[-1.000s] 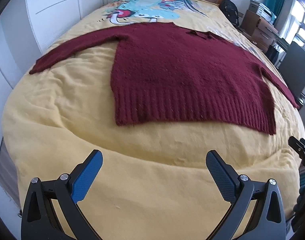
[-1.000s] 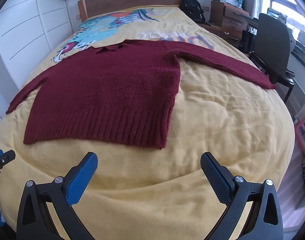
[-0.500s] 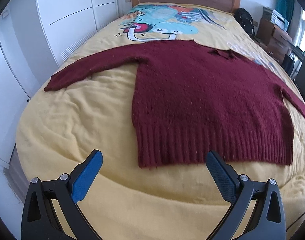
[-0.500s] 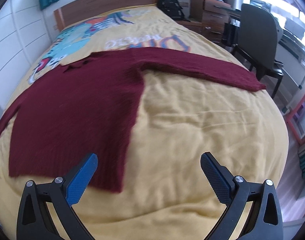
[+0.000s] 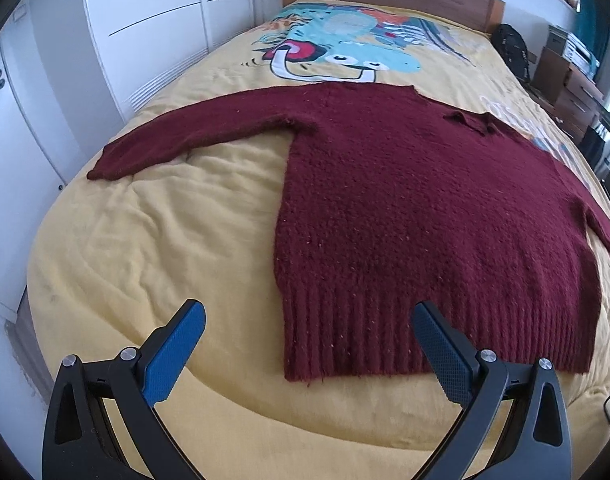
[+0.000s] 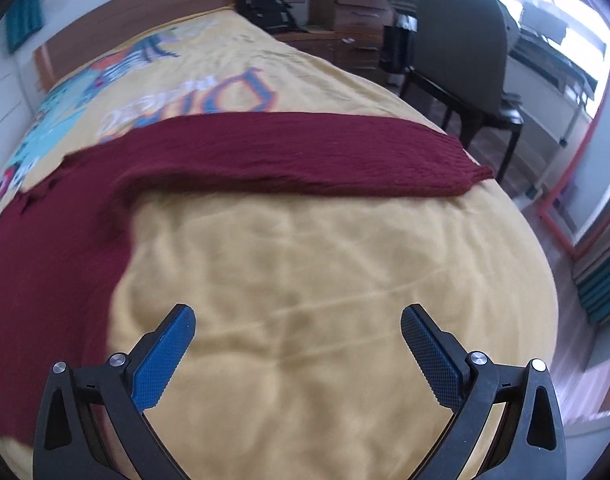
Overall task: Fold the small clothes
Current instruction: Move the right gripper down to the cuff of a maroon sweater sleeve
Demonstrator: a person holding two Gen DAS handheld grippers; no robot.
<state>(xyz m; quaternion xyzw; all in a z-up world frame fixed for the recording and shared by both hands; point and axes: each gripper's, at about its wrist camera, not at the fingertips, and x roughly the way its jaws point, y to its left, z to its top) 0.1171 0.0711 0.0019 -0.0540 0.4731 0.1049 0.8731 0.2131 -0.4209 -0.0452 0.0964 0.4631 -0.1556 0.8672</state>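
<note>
1. The left gripper (image 5: 308, 322) hangs with jaws wide apart and empty, now closer to the sweater's (image 5: 417, 216) ribbed hem.
2. The right gripper (image 6: 297, 327) is likewise spread and empty, having swung toward the outstretched sleeve (image 6: 305, 156).
3. The sweater lies flat on the yellow bedspread (image 5: 153, 240).

The yellow bedspread (image 6: 305, 260) carries large blue and orange lettering (image 6: 209, 92) near its right edge, seen upside down and blurred; the word cannot be made out.
</note>
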